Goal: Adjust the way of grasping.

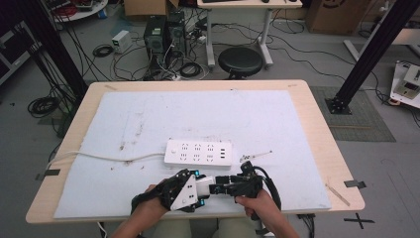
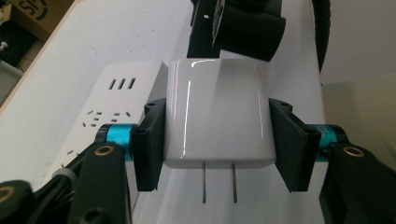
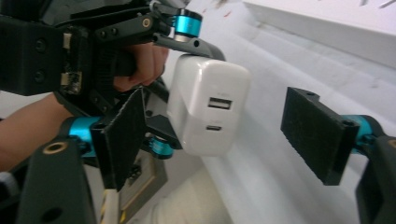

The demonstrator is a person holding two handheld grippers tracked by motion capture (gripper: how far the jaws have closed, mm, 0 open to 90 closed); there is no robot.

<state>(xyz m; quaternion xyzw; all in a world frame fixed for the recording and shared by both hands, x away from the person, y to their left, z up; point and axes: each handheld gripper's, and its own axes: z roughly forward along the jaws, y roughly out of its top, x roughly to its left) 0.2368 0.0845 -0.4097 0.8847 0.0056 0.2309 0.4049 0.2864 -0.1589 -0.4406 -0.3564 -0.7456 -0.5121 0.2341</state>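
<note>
A white USB charger [image 2: 217,112] with two flat prongs sits between the pads of my left gripper [image 2: 217,144], which is shut on its sides. In the high view the charger [image 1: 206,182] hangs just above the mat near the front edge, in front of a white power strip [image 1: 198,152]. My right gripper [image 3: 219,135] faces the charger's port end [image 3: 208,112]. It is open, one pad [image 3: 123,135] on each side of the charger, with gaps on both sides. The high view shows the right gripper [image 1: 215,188] meeting the left gripper [image 1: 202,187] tip to tip.
The power strip's cable [image 1: 99,156] runs left off the white mat [image 1: 148,114], which covers most of the wooden table [image 1: 317,114]. A thin small item [image 1: 255,156] lies right of the strip. A black stool [image 1: 240,62] stands beyond the far edge.
</note>
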